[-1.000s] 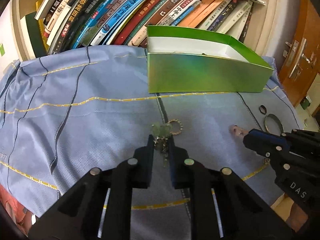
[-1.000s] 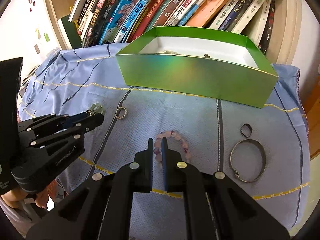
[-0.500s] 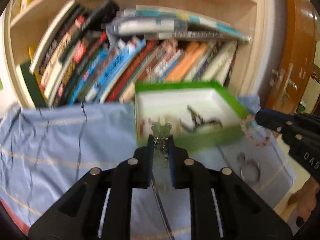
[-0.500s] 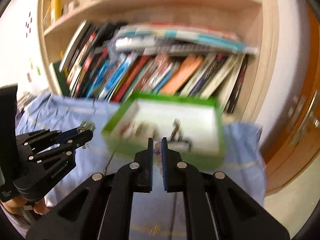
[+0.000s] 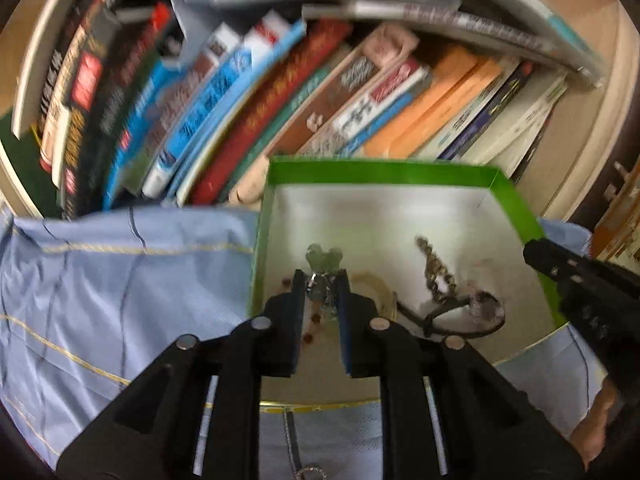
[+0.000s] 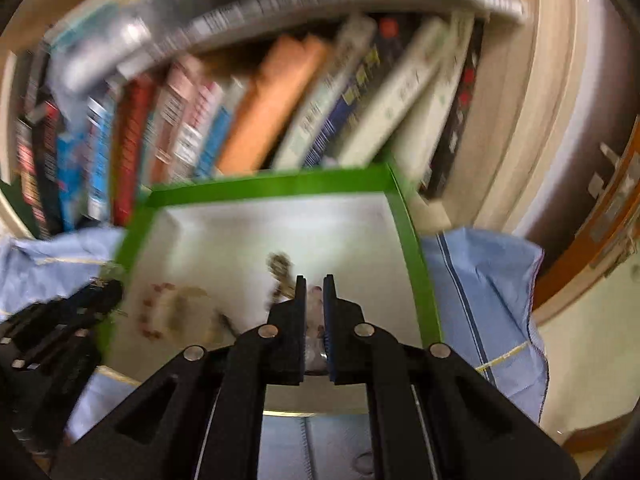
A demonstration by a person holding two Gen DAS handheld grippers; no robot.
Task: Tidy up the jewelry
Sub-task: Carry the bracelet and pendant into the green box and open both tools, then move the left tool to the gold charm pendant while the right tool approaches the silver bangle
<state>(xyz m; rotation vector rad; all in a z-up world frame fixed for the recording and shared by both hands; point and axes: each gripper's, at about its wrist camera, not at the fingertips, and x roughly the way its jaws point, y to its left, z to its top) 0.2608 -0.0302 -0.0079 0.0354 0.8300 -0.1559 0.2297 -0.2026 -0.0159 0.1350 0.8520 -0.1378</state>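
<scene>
A green box [image 5: 380, 168] with a pale inside stands on the blue cloth, in front of the books. My left gripper [image 5: 322, 280] hovers over the box's left part. A green pendant [image 5: 323, 258] on a small metal chain sits between its pads while the jaws are opening. My right gripper [image 6: 315, 284] hangs over the same green box [image 6: 272, 186], nearer its right side. A pink bead bracelet [image 6: 316, 320] is pinched between the pads, and these jaws are opening too. Inside the box lie a metal chain [image 5: 436, 268] and a dark cord necklace [image 5: 472, 312].
Leaning books [image 5: 280, 100] fill the shelf right behind the box. The blue cloth [image 5: 120, 300] spreads to the left and front, with a small ring [image 5: 308, 472] on it near the bottom edge. A wooden door [image 6: 592, 240] is at the right.
Both grippers have lifted their pieces off the cloth and carried them forward over the green box. The view is now blurred and looks down into the box.
</scene>
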